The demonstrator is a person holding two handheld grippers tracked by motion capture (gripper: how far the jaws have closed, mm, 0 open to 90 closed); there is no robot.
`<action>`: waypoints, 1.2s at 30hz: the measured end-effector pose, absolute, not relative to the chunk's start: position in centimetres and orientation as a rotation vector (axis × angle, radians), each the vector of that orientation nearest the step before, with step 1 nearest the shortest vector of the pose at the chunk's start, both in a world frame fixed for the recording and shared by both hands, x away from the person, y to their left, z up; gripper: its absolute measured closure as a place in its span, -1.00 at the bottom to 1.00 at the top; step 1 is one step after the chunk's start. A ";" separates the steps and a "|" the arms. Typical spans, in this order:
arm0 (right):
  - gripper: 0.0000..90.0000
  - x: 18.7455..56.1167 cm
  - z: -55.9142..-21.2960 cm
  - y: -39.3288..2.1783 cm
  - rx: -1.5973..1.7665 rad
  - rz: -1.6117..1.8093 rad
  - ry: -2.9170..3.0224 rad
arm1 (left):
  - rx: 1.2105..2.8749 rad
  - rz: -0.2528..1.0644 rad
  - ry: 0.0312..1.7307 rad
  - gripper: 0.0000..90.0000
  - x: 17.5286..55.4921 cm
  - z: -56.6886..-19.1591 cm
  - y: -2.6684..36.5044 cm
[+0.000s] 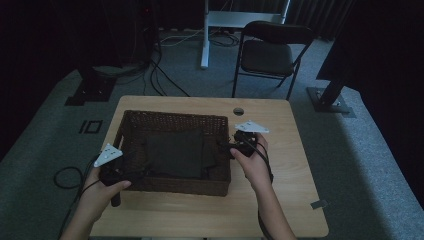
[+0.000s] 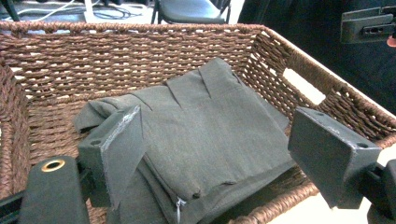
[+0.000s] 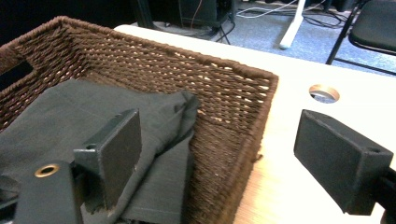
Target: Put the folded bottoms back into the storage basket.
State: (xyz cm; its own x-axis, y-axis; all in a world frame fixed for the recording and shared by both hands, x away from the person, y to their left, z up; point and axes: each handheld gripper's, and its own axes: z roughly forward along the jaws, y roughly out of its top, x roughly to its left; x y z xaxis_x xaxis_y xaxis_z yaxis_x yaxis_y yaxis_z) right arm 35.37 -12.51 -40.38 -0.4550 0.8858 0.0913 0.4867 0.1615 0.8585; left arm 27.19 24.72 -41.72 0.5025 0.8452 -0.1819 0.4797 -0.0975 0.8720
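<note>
A brown wicker basket (image 1: pixel 170 116) stands on the wooden table (image 1: pixel 280 200) with a folded dark grey garment (image 1: pixel 175 152) lying flat inside it. My left gripper (image 1: pixel 129 167) is at the basket's left end and stands open. In the left gripper view (image 2: pixel 222 156), one jaw rests low by the garment (image 2: pixel 215 126) and the other hangs over the near rim. My right gripper (image 1: pixel 226 147) is open at the basket's right end. Its jaws (image 3: pixel 233 158) straddle the wicker wall (image 3: pixel 224 93), one above the garment (image 3: pixel 60 112) and one over the table (image 3: pixel 289 93).
A round cable hole (image 1: pixel 238 111) sits in the tabletop behind the basket. A black chair (image 1: pixel 270 50) and a white desk leg stand on the carpet beyond the table. A cable (image 1: pixel 65 177) loops on the floor at the left.
</note>
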 end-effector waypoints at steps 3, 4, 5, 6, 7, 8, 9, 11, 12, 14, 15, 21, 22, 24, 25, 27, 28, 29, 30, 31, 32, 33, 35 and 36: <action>-0.68 35.0 -40.4 -13.3 1.290 1.225 1.995 | 1.734 0.454 1.115 -0.57 26.7 -41.7 24.8; -0.68 34.9 -40.4 -13.5 1.284 1.219 1.999 | 1.729 0.458 1.113 -0.57 26.5 -41.7 24.8; -0.68 34.9 -40.5 -13.9 1.294 1.226 1.993 | 1.726 0.461 1.113 -0.57 26.4 -41.7 24.8; -0.67 34.8 -40.5 -14.1 1.295 1.228 1.982 | 1.728 0.467 1.113 -0.57 26.3 -41.7 24.8; -0.68 34.7 -40.6 -14.4 1.294 1.229 1.976 | 1.728 0.467 1.113 -0.57 26.3 -41.7 24.8; -0.68 34.6 -40.7 -14.6 1.297 1.230 1.975 | 1.729 0.476 1.112 -0.57 26.0 -41.8 24.8; -0.68 34.5 -40.8 -14.8 1.299 1.232 1.971 | 1.729 0.477 1.109 -0.57 25.9 -41.8 24.8; -0.69 34.4 -40.9 -15.0 1.294 1.228 1.971 | 1.730 0.479 1.106 -0.57 25.7 -41.9 24.8; -0.69 34.3 -41.0 -15.3 1.296 1.226 1.971 | 1.723 0.476 1.108 -0.57 25.5 -42.0 24.9; -0.69 34.0 -41.4 -16.0 1.294 1.225 1.969 | 1.724 0.480 1.108 -0.57 25.2 -42.2 25.0; -0.69 33.9 -41.5 -16.2 1.297 1.224 1.967 | 1.724 0.480 1.108 -0.57 25.2 -42.2 25.0; -0.69 33.1 -42.3 -17.5 1.296 1.217 1.959 | 1.707 0.465 1.109 -0.57 24.0 -42.9 25.4; -0.69 33.0 -42.5 -17.8 1.300 1.215 1.957 | 1.705 0.465 1.112 -0.57 23.8 -42.9 25.4; -0.69 32.8 -42.9 -18.2 1.308 1.216 1.952 | 1.703 0.478 1.110 -0.57 23.3 -43.0 25.5; -0.69 32.7 -43.0 -18.4 1.309 1.218 1.951 | 1.707 0.479 1.104 -0.57 23.1 -43.1 25.6; -0.69 32.6 -43.4 -18.8 1.319 1.220 1.945 | 1.704 0.453 1.099 -0.57 22.6 -43.1 25.7; -0.69 32.6 -43.6 -18.9 1.324 1.219 1.944 | 1.706 0.467 1.092 -0.57 22.3 -43.1 25.7; -0.69 32.6 -43.6 -18.9 1.324 1.219 1.944 | 1.706 0.467 1.092 -0.57 22.3 -43.1 25.7; -0.69 32.5 -44.0 -19.2 1.339 1.221 1.932 | 1.702 0.470 1.085 -0.57 21.8 -43.2 25.9; -0.69 32.4 -44.1 -19.2 1.342 1.228 1.928 | 1.688 0.459 1.093 -0.57 21.6 -43.3 26.0; -0.69 32.4 -44.3 -19.3 1.346 1.233 1.930 | 1.686 0.467 1.104 -0.57 21.4 -43.5 26.1; -0.69 32.3 -44.4 -19.4 1.347 1.230 1.930 | 1.691 0.484 1.110 -0.57 21.3 -43.7 26.3; -0.69 32.2 -44.6 -19.5 1.342 1.226 1.931 | 1.689 0.487 1.115 -0.57 21.1 -43.9 26.4; -0.69 32.2 -44.7 -19.6 1.342 1.224 1.932 | 1.677 0.496 1.124 -0.57 20.9 -44.2 26.6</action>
State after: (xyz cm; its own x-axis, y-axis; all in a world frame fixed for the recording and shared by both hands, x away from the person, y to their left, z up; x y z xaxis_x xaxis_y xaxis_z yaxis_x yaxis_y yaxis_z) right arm 32.19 -19.64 -44.73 -0.4000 0.9114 0.0968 0.4768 0.1168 0.8712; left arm 20.90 26.58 -44.16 0.4807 0.8569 -0.1861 0.4401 -0.0522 0.8964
